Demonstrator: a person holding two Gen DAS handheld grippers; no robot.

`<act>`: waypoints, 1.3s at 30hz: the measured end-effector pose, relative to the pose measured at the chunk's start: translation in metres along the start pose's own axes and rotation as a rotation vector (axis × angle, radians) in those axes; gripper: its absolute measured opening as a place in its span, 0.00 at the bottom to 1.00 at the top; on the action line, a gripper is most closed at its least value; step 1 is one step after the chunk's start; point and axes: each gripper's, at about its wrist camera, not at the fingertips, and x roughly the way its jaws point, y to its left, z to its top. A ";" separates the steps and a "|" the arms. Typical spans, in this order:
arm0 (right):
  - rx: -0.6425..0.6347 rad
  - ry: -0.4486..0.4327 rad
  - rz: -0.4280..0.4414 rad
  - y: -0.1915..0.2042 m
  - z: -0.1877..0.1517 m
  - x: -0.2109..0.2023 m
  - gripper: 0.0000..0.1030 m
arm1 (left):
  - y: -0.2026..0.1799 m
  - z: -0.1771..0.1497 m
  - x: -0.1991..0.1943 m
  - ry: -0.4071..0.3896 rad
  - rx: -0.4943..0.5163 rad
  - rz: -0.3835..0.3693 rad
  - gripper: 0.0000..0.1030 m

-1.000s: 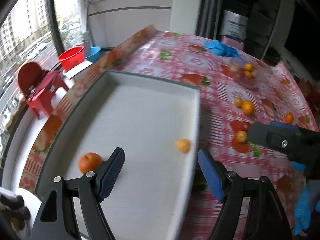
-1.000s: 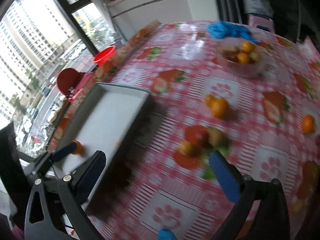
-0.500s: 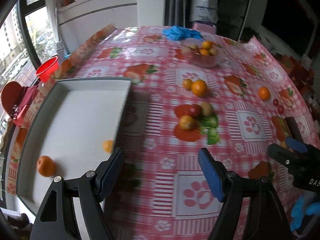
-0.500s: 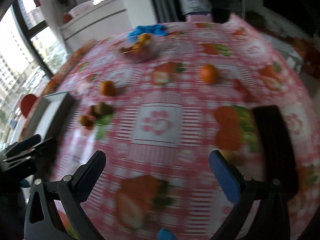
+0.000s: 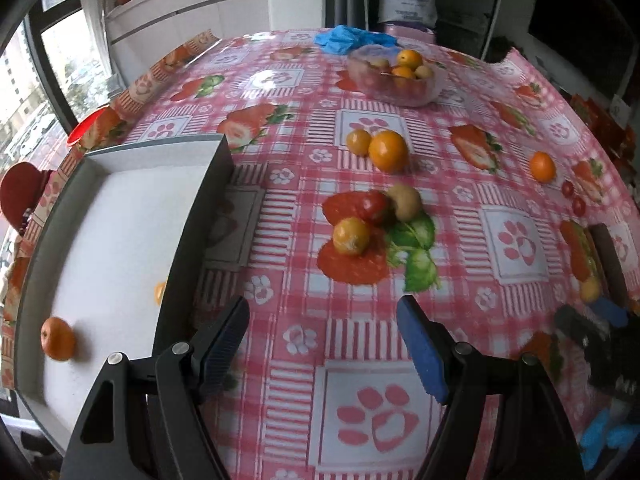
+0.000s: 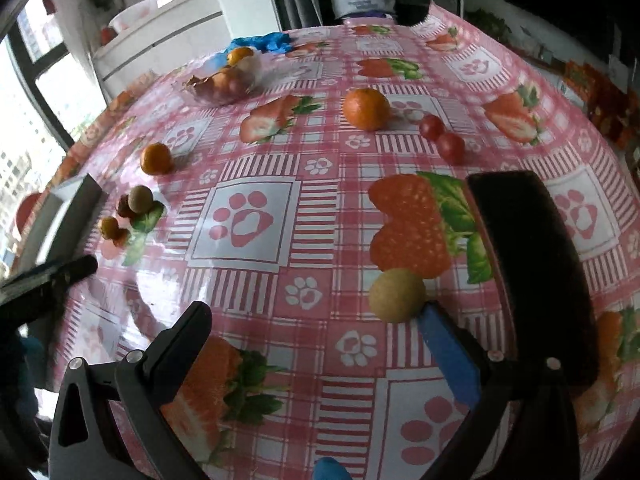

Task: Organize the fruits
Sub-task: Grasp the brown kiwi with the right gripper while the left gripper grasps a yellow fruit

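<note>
My left gripper (image 5: 322,320) hangs open and empty over the pink checked tablecloth, just right of the grey tray (image 5: 200,208). That tray holds an orange (image 5: 58,344) and a small orange fruit (image 5: 160,292) half hidden by its wall. Ahead lie a yellow-orange fruit (image 5: 351,236), a tomato (image 5: 374,206) and a brownish fruit (image 5: 406,202). My right gripper (image 6: 314,320) is open too, with nothing between its pads. A yellow-green fruit (image 6: 396,296) lies just beyond the tip of its right finger (image 6: 448,356), next to a black tray (image 6: 528,264).
Farther off are two oranges (image 5: 388,151), a lone orange (image 6: 366,109), two cherry tomatoes (image 6: 452,146), a clear bowl of fruit (image 5: 424,92) and blue gloves (image 5: 344,40). The table edge drops off left of the grey tray. Each gripper shows at the other view's edge.
The left gripper has moved right, from above the grey tray to the tablecloth beside it. The right gripper has swung right across the table, reaching the black tray and yellow-green fruit.
</note>
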 end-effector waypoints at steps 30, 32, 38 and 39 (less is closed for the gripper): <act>-0.049 -0.027 -0.077 0.009 -0.002 0.005 1.00 | -0.008 0.017 0.043 -0.079 -0.010 0.008 1.00; -0.043 -0.023 -0.068 0.007 0.000 0.004 1.00 | -0.008 0.018 0.044 -0.072 -0.005 0.006 1.00; -0.037 -0.044 -0.072 0.000 0.002 -0.003 0.66 | -0.012 0.023 0.043 -0.048 0.012 -0.001 0.88; -0.035 -0.045 -0.072 -0.002 0.003 -0.003 0.57 | -0.013 0.023 0.041 -0.052 0.016 0.001 0.82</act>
